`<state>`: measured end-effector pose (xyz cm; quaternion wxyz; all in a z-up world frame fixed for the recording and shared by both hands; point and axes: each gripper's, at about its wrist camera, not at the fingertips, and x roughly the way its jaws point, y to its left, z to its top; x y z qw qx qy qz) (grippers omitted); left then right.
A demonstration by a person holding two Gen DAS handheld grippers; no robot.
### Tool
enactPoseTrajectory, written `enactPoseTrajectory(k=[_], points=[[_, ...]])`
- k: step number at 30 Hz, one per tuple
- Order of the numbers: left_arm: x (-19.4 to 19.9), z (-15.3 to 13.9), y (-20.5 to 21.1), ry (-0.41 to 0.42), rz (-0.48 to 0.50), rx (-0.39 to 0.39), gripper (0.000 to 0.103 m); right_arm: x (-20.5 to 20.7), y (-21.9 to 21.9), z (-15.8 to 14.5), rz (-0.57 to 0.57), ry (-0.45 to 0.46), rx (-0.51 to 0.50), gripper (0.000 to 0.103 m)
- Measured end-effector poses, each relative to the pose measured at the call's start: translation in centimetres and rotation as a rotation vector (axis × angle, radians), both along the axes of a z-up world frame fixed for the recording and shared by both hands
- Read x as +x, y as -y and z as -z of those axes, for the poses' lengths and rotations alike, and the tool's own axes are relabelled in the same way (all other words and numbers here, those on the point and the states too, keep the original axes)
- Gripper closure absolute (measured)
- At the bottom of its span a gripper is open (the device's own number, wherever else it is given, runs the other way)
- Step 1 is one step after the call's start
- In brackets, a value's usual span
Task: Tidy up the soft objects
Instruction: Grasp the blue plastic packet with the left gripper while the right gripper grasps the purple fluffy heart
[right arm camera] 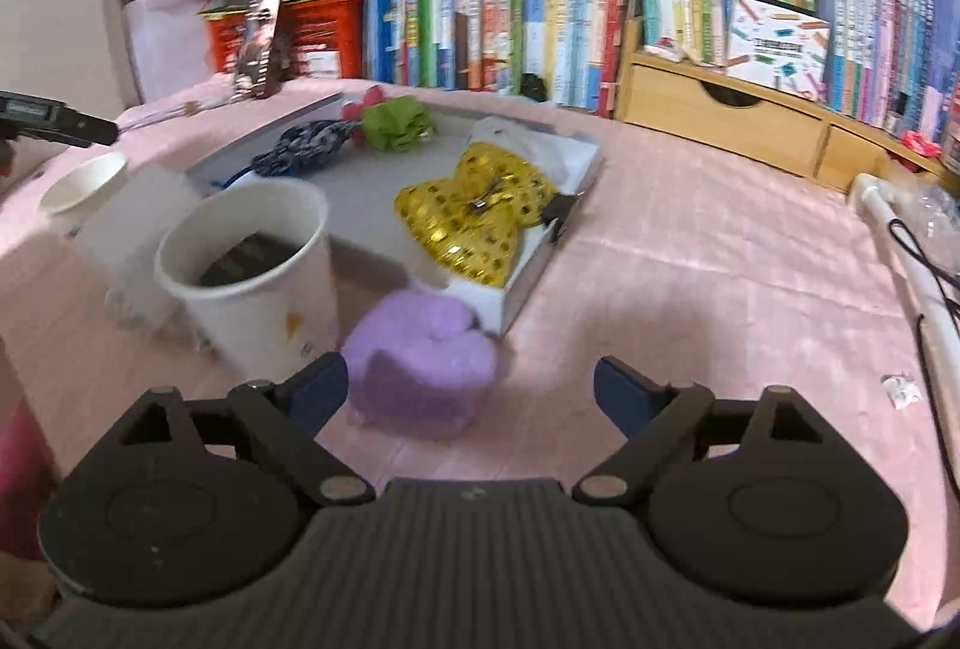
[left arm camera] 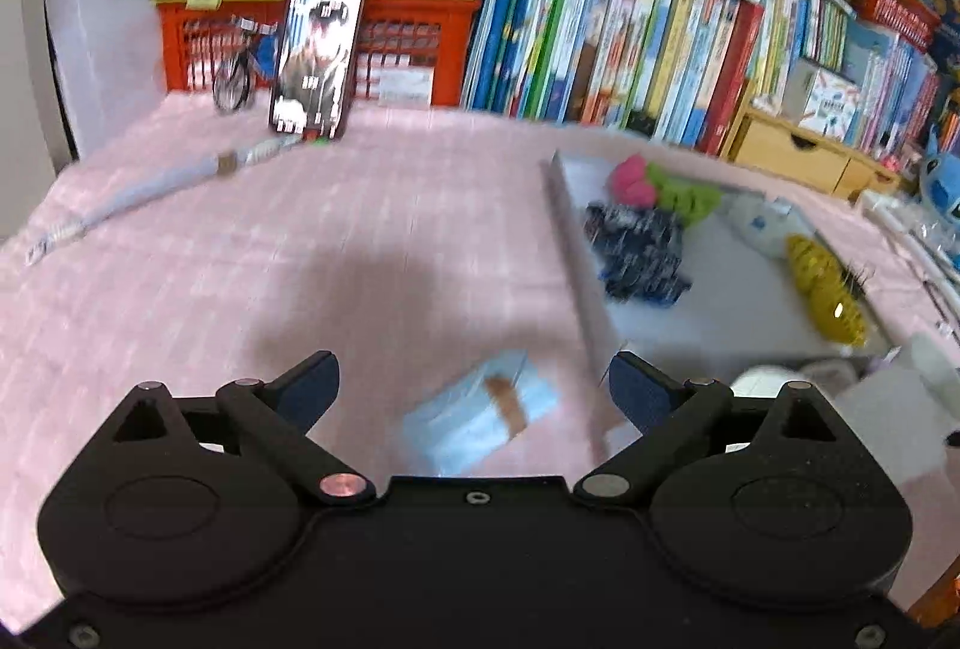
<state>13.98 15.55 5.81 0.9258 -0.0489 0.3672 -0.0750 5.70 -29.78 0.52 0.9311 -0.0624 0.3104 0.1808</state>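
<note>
In the left wrist view, the left gripper (left arm camera: 474,388) is hanging over a pink tablecloth (left arm camera: 240,253) with its jaws spread wide and nothing between them. A light blue packet (left arm camera: 480,424) is lying on the cloth in the lower middle of the frame, in the gap between the fingers but not touching them. To the right of it, a shallow grey tray (left arm camera: 708,289) is holding a dark blue patterned cloth (left arm camera: 639,253), a pink and green soft toy (left arm camera: 660,184) and a yellow sequin bow (left arm camera: 828,289). A phone (left arm camera: 318,55) is standing in the upper left of the frame, in front of a red crate (left arm camera: 414,43).

In the right wrist view, the right gripper (right arm camera: 471,385) is also standing wide open and is holding nothing. A purple plush piece (right arm camera: 420,361) is lying on the cloth in the lower middle of the frame, just beside the left finger and touching the near corner of the tray (right arm camera: 540,259). A white paper cup (right arm camera: 252,277) is standing left of the plush piece, with something dark inside. A row of books (right arm camera: 540,1) is filling the top of the frame.
</note>
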Motion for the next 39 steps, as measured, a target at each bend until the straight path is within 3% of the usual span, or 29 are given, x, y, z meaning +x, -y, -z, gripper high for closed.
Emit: enactPoseTrajectory(k=[2,8,15,21,27,33,34,39], points=[[-0.2,1.3,-0.1,-0.021,0.006,0.016,0.006,-0.3,-0.3,0.3,-0.017,0.002,0.006,0.007],[-0.4,2.6,-1.0,-0.023,0.001,-0.071,0.006,0.2,-1.6,1.4,-0.043,-0.007,-0.029,0.005],[-0.4,2.9,-1.1,-0.002,0.026,-0.004,0.01,0.6,-2.8,2.3,-0.064,-0.004,-0.068,0.005],[0.2,3.9,0.5,0.001,0.121,0.074,0.02,1.3,-3.2,2.8,-0.054,-0.007,-0.093,0.005],[0.9,5.0,0.8,-0.015,0.131,0.09,0.041,1.5,-3.2,3.1,-0.042,-0.007,-0.111,0.005],[0.8,5.1,1.0,-0.004,0.134,0.124,0.052,2.0,-2.9,2.9,-0.042,-0.019,-0.083,0.016],[0.8,5.0,1.0,-0.007,0.132,0.131,0.059,2.0,-2.9,2.9,-0.045,-0.02,-0.077,0.019],[1.0,4.8,1.3,-0.017,0.129,0.149,0.06,1.8,-3.2,2.8,-0.059,-0.02,-0.073,0.032]])
